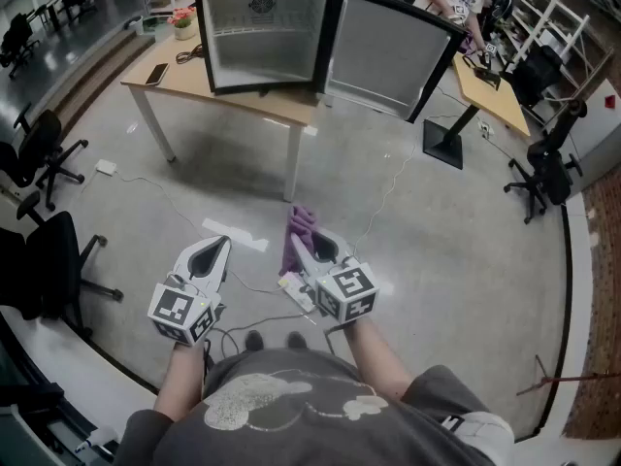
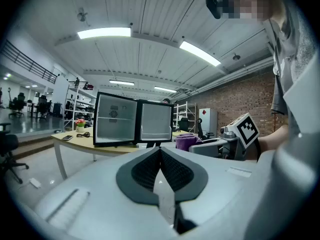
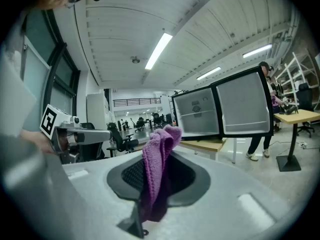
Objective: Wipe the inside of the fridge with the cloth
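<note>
Cloth: purple, nubby terry weave, bunched into a soft upright fold with a rounded top.
Cloth location: in the right gripper, held over the floor, well apart from the fridge.
Right gripper jaws: clamped on the cloth, which hangs down between dark ribbed pads. The shell is smooth and pale grey.
Left gripper jaws: pressed together with nothing between them. Same ribbed dark pads and grey shell.
Fridge: small black box, white smooth interior with one shelf line. The door is swung wide open and its inside is white.
Surface: light wood top on white legs, carrying the fridge.
Floor: grey, glossy, with thin cables lying on it.
</note>
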